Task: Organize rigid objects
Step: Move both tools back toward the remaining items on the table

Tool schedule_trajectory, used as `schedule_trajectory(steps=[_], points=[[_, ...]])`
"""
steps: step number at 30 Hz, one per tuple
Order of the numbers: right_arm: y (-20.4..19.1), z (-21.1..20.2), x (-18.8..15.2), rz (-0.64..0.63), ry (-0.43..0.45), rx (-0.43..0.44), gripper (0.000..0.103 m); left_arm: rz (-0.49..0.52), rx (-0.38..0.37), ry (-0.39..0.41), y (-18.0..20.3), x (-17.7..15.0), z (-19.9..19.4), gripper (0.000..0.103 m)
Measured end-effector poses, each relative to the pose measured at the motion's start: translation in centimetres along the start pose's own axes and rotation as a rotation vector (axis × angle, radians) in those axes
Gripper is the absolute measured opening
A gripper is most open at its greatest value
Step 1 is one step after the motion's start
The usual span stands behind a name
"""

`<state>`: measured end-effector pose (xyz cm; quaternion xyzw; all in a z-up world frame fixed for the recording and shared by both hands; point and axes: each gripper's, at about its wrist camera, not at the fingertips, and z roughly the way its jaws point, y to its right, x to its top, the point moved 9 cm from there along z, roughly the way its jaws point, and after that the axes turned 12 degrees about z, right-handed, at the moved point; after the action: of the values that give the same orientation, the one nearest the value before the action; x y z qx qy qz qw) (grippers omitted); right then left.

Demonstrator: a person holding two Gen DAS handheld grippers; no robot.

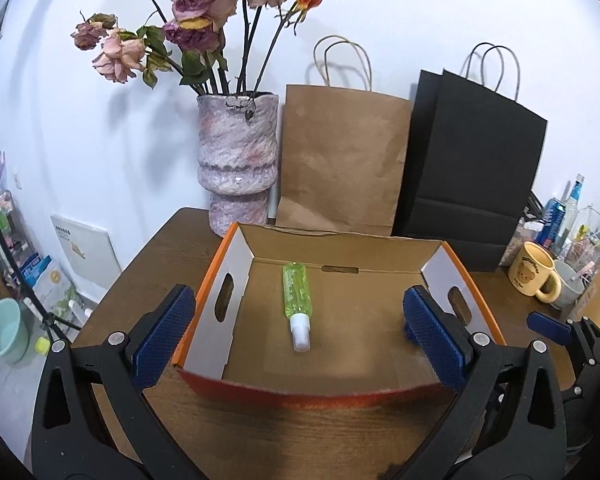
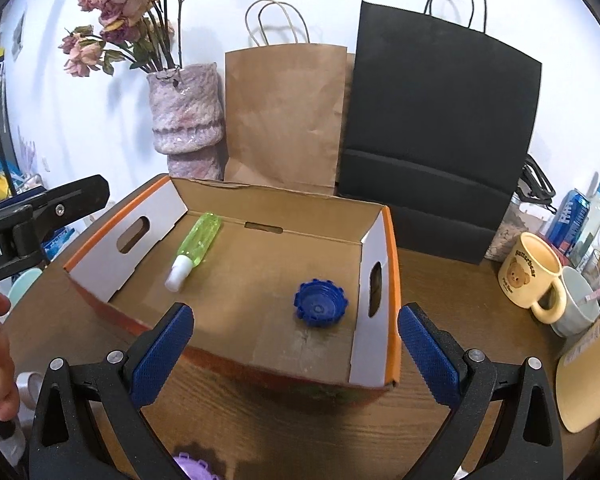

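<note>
Both grippers spread wide and empty: left gripper, right gripper. Green bottle lying inside the cardboard box ahead of the left jaws, blue cap just beyond the right jaws, purple piece on the table beneath them. Probably next: lower the right jaws squarely over that purple piece, close gently, lift clear of the box's near wall.

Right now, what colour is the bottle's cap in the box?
White cap on the green bottle; left wrist view shows it best.
</note>
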<state>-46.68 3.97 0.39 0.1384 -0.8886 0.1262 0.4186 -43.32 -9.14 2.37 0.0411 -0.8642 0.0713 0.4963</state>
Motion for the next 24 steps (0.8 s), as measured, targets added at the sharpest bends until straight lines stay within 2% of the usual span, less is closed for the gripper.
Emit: schedule_trajectory(steps=[13,24], points=[[0.2,-4.9,-2.9,0.005,0.031,0.006,0.103,0.022,-0.018,0.009,-0.2,-2.5,-4.1,0.103],[0.1,-9.9,-5.8,0.016,0.066,0.024,0.103,0.047,-0.036,0.035,0.0,-4.7,-9.2,0.103]])
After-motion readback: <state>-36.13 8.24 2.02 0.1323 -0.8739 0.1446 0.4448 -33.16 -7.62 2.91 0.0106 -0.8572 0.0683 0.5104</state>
